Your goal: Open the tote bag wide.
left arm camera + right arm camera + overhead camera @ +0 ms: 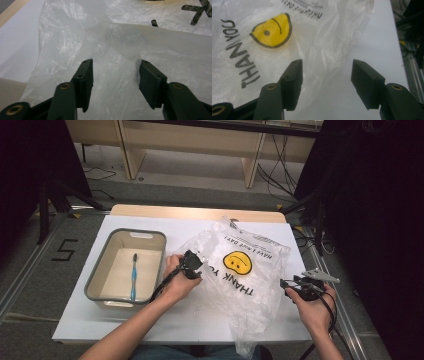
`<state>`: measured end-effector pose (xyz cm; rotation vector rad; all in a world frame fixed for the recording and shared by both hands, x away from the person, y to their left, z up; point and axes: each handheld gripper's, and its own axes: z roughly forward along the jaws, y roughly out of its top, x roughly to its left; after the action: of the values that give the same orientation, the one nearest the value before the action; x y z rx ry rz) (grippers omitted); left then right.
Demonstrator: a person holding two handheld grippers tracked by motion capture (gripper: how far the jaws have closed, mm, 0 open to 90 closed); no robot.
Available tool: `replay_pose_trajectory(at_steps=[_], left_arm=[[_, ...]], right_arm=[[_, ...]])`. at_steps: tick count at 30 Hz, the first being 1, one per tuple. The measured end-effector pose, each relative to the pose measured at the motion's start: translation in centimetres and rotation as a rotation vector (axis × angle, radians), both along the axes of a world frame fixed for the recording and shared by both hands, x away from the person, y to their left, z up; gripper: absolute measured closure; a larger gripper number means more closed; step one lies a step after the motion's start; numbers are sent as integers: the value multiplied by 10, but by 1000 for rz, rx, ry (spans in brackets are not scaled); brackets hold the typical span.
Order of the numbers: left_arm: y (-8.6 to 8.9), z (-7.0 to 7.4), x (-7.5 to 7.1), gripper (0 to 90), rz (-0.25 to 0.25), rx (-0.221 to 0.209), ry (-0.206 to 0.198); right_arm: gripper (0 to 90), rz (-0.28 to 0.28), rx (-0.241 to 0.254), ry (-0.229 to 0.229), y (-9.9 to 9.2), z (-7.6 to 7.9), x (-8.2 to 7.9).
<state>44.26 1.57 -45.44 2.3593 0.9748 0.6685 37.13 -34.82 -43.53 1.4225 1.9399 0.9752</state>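
A white table (90, 320) stands on a grey floor, with wooden furniture behind. On its right half lies a crumpled clear plastic bag (250, 270), printed with a yellow smiley face (271, 30), "THANK YOU" and "HAVE A NICE DAY!". The left gripper (115, 75) sits at the bag's left edge, jaws apart with loose film between them, a fold brushing one pad. The right gripper (326, 75) rests at the bag's right edge, jaws wide, gripping nothing. Left of the bag, a grey bin (100, 270) holds a blue toothbrush (134, 276).
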Motion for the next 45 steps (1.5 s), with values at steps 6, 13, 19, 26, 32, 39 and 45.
replay_pose_trajectory(at_steps=[6, 13, 19, 26, 32, 39, 45], left_arm=[[5, 8, -17, 327, -65, -23, 5], [19, 18, -35, 277, -134, -81, 32], [31, 25, -51, 269, -186, -149, 23], [40, 28, -72, 287, -255, -201, -11], [47, 24, -89, 297, -280, -219, -3], [52, 14, -99, 300, -290, -224, 17], [50, 5, -100, 298, -290, -190, 15]], right_arm=[[438, 72, 37, -38, 6, 1, -1], [440, 186, 65, -16, 20, -5, 2], [437, 237, 71, -12, 28, -7, 3], [425, 283, 73, -10, 39, -9, 3], [427, 302, 76, -9, 44, -9, 4], [425, 332, 77, -13, 53, -10, 5], [425, 357, 80, -12, 61, -10, 6]])
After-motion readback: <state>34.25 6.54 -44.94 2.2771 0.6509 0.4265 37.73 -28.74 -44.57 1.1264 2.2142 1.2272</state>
